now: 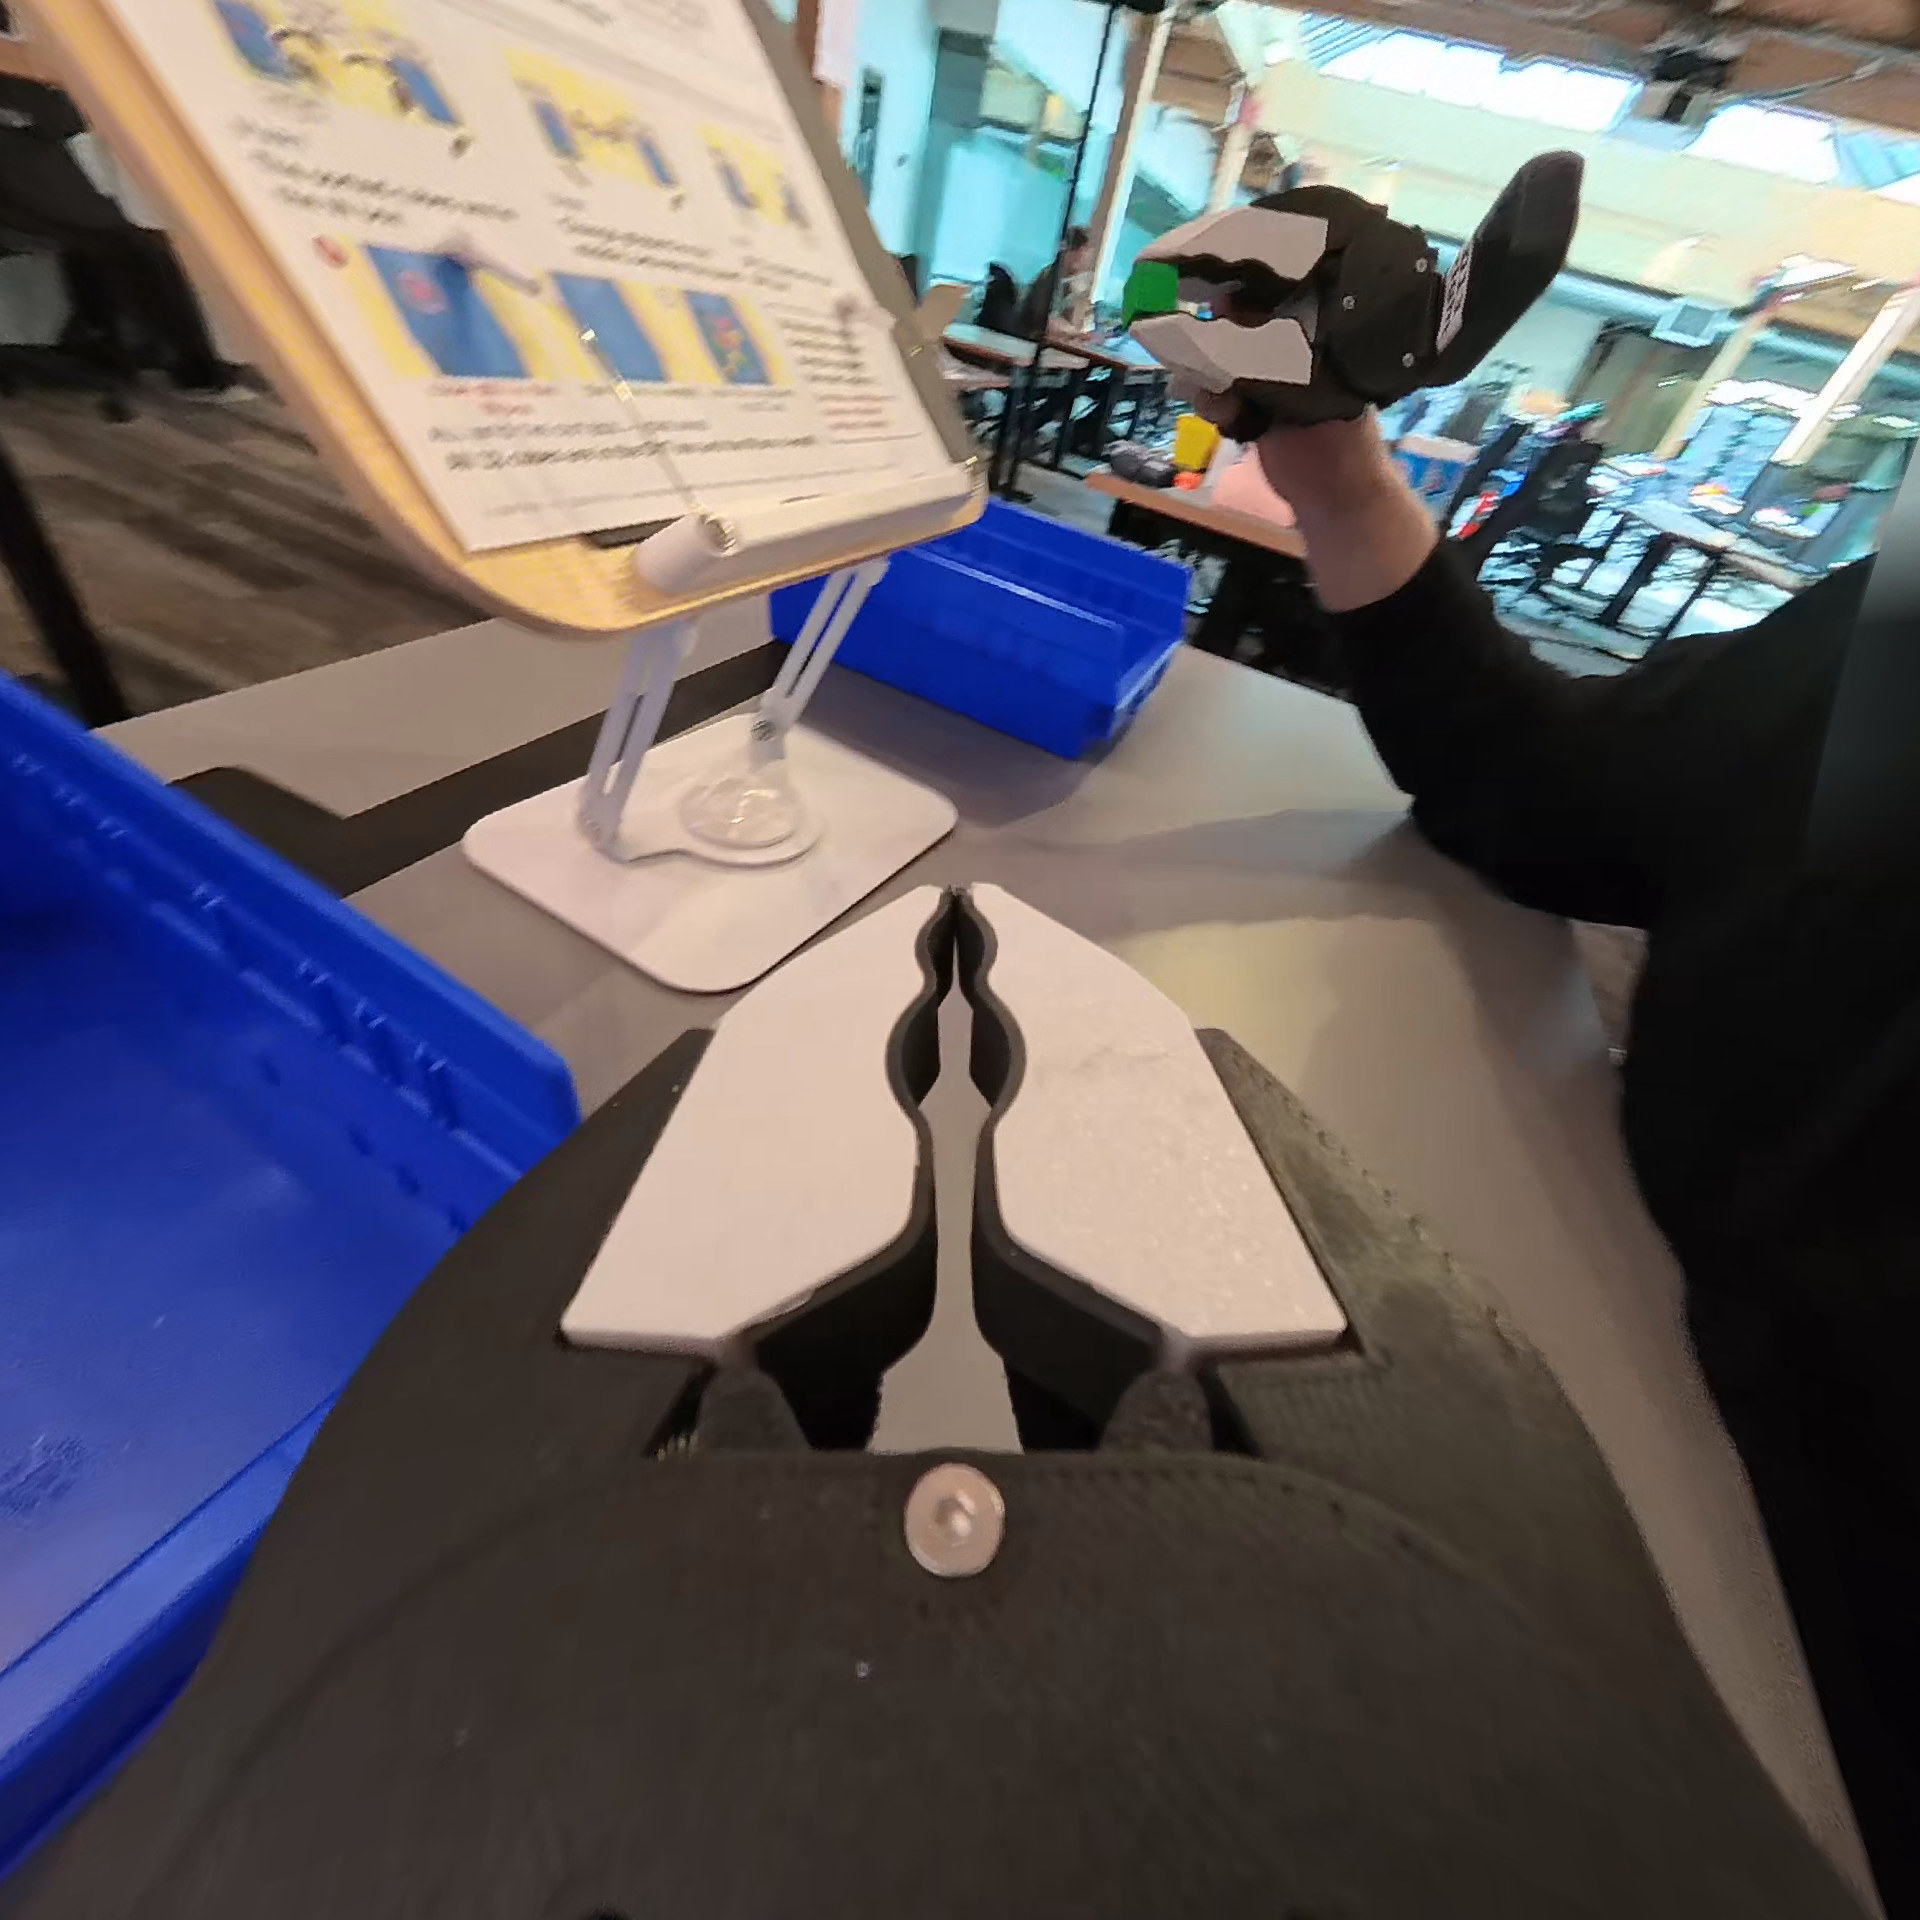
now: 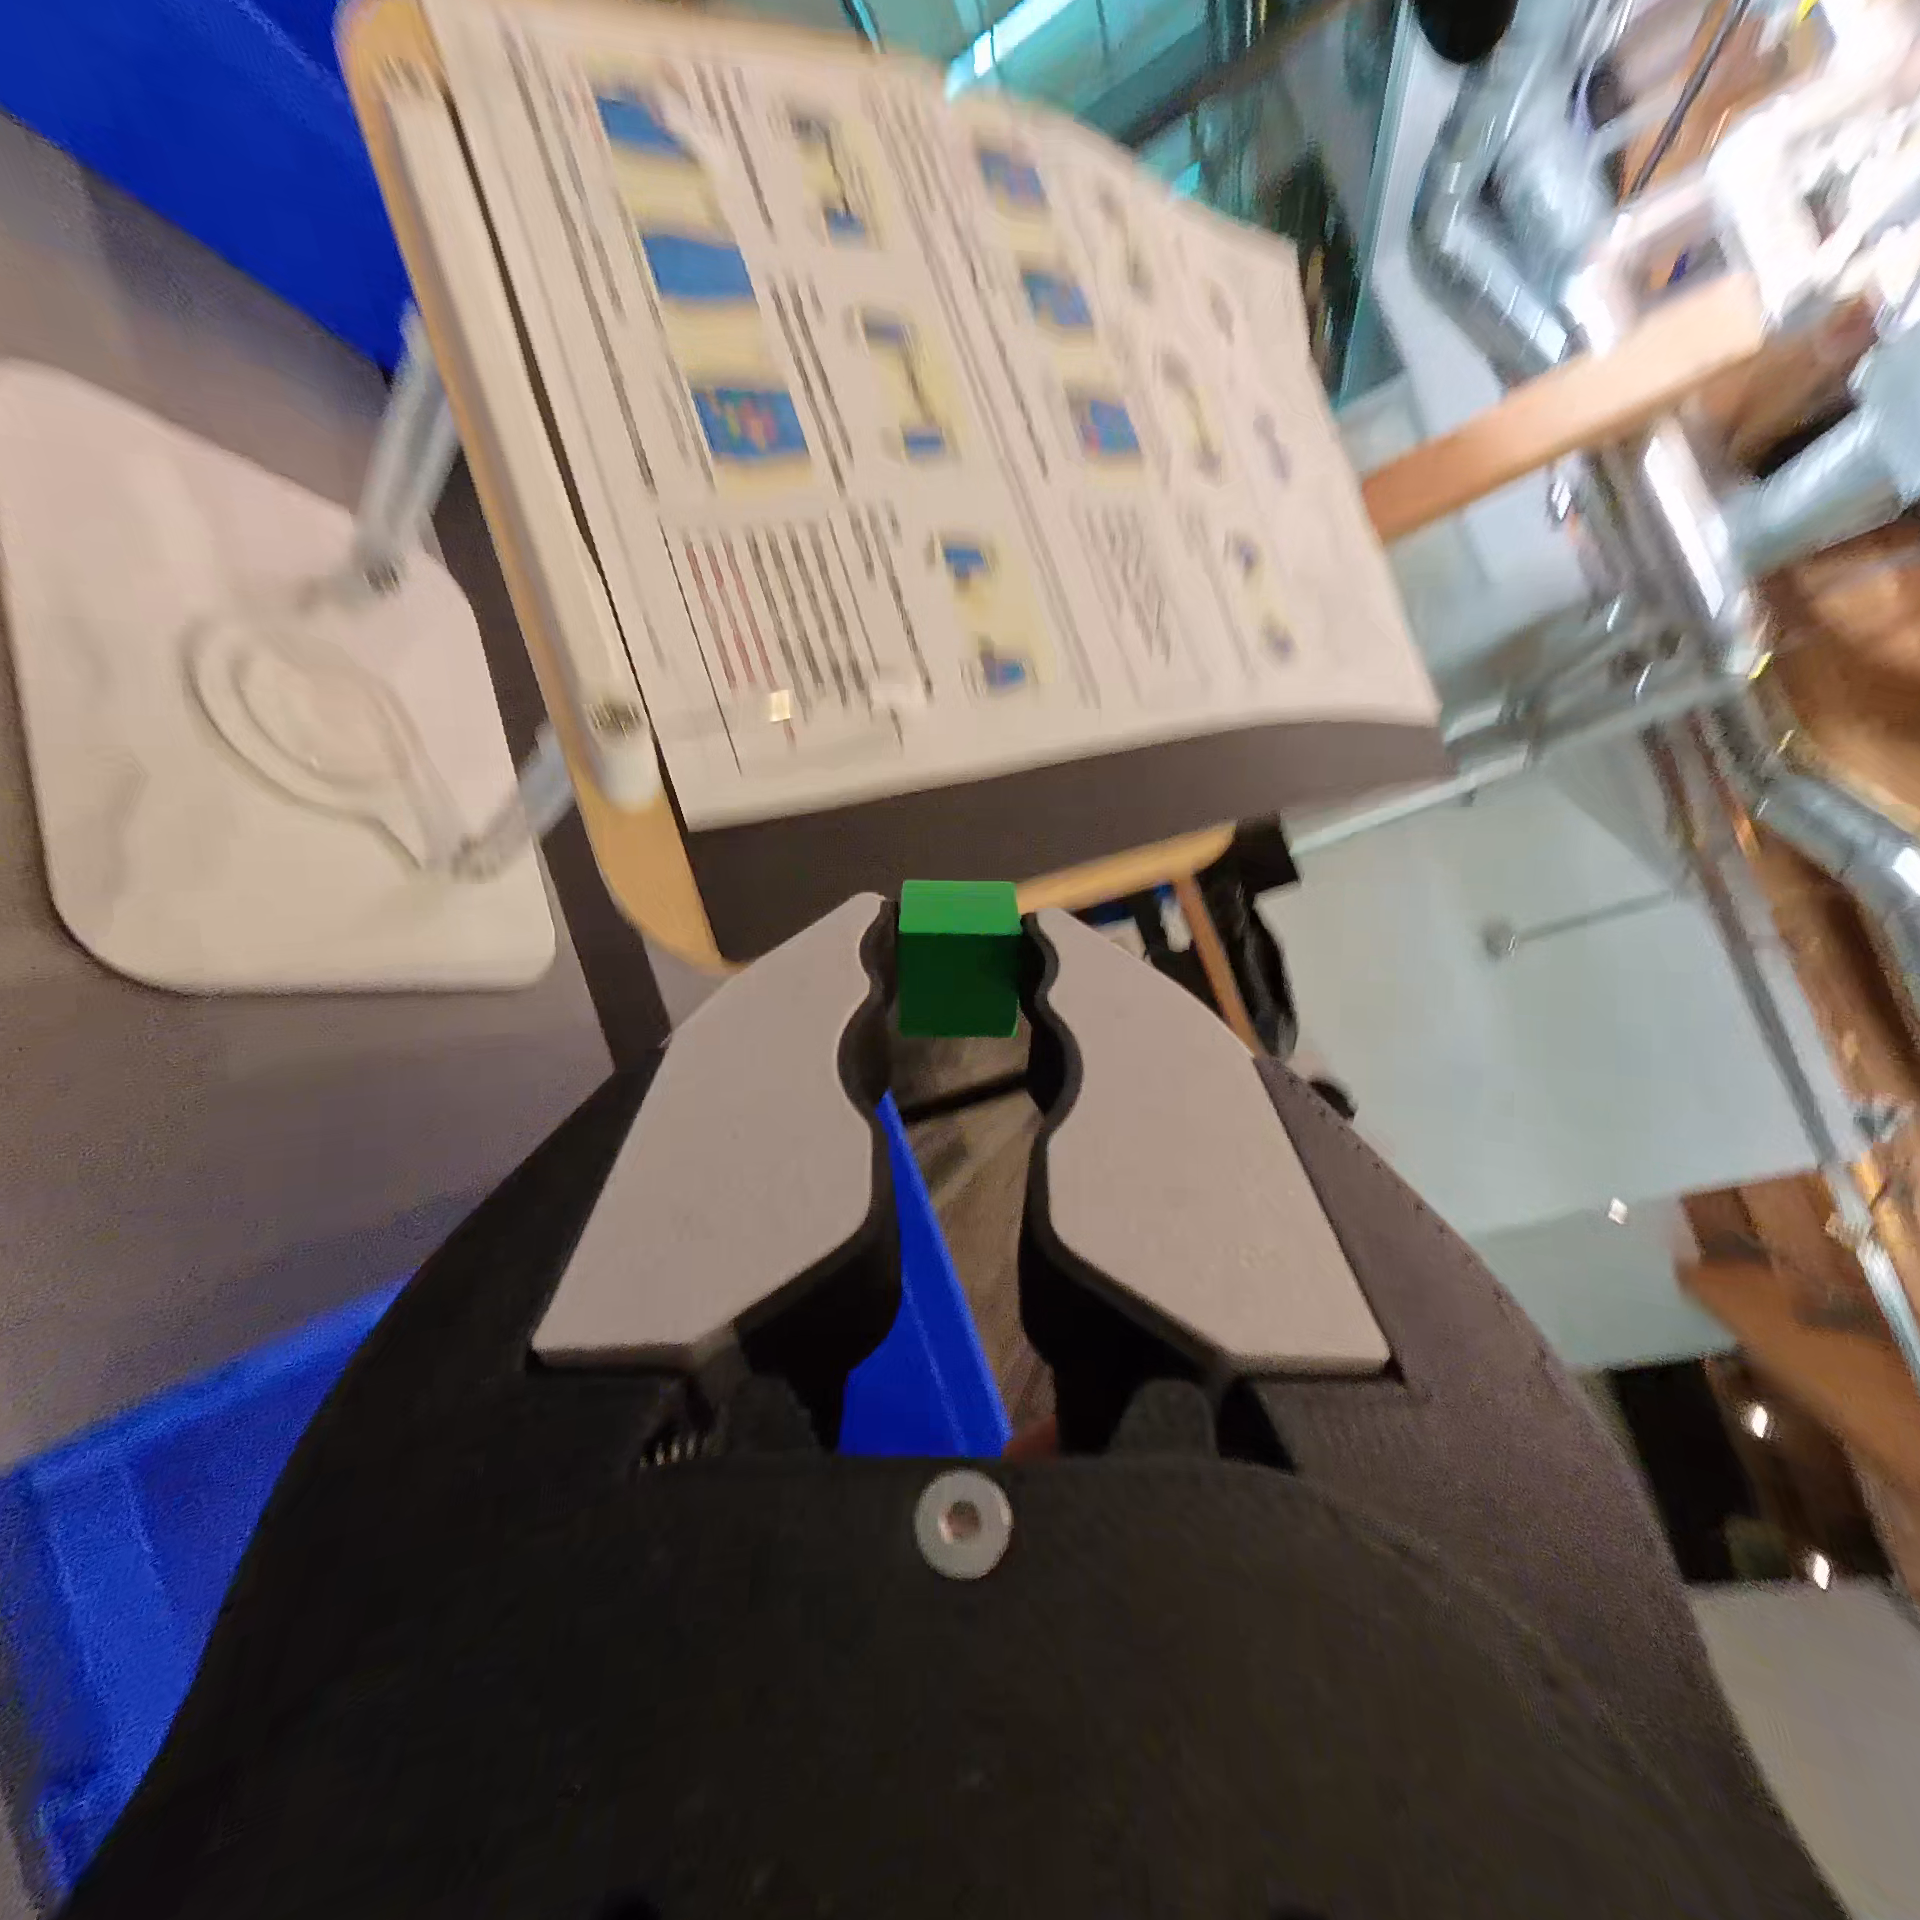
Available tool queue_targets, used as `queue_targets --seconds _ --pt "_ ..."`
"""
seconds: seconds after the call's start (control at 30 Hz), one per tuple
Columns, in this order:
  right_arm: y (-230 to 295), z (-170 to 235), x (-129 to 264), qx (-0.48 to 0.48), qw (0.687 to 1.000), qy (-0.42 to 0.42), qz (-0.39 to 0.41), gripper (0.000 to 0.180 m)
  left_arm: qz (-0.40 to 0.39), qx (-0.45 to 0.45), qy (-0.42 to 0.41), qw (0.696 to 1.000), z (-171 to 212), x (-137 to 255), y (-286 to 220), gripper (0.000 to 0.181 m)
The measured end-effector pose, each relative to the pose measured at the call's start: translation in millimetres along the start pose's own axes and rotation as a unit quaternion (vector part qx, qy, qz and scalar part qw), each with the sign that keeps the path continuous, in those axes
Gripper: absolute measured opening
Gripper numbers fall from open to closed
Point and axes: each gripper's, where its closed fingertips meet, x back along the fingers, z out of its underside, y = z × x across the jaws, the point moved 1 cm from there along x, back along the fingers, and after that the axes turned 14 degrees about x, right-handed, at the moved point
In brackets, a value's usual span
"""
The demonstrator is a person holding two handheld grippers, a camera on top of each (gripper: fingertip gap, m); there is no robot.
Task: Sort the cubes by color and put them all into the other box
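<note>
Cubes are the business here, and only one shows: a green cube point(image 2: 956, 961) pinched at the very tips of the right gripper point(image 2: 958, 951), whose grey fingers point(image 2: 769, 1132) press its two opposite sides. The hold is far forward — probably so that the cube can be set down without the broad black body of the tool fouling a box wall. From the left wrist view, that same gripper point(image 1: 1169, 301) is raised high in the air above the table point(image 1: 1247, 883), carried by a hand point(image 1: 1340, 499) in a dark sleeve, with the cube point(image 1: 1151, 291) poking out at the front. I judge this to be the carry between boxes (the height would clear the slanted instruction sheet on its stand point(image 1: 582, 312), which sits between the two).

A far blue box point(image 1: 997, 634) stands behind the stand's white base; a near blue box point(image 1: 208, 1195) lies just beside the left gripper point(image 1: 954, 909). What shows of the near box's floor is bare, so it may be the receiving one, though I cannot tell for sure.

The left gripper is drawn together, tips touching or all but, with nothing between them — parked low over the table, seemingly idle while the other works. Blur in the right wrist view suggests quick motion, so the slim tip hold could let the cube twist.
</note>
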Motion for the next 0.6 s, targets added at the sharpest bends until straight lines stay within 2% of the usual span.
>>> queue_targets --seconds 0.17,0.3,0.43,0.6 --pt "20.2 91.3 -2.6 -0.044 0.992 0.111 -0.040 0.023 -0.008 0.014 -0.014 1.000 2.6 -2.8 7.7 0.000" --pt "44.3 139.3 -6.4 -0.065 0.980 0.172 -0.080 0.023 -0.030 0.016 -0.015 0.999 6.3 -2.8 18.0 0.000" --pt "64.5 176.0 -9.5 -0.092 0.965 0.218 -0.110 0.022 -0.048 0.024 -0.029 0.998 5.4 2.9 28.4 0.000" --pt "85.5 202.5 -10.2 -0.105 0.945 0.272 -0.146 0.023 -0.052 0.040 -0.050 0.997 2.7 12.1 37.4 0.000"
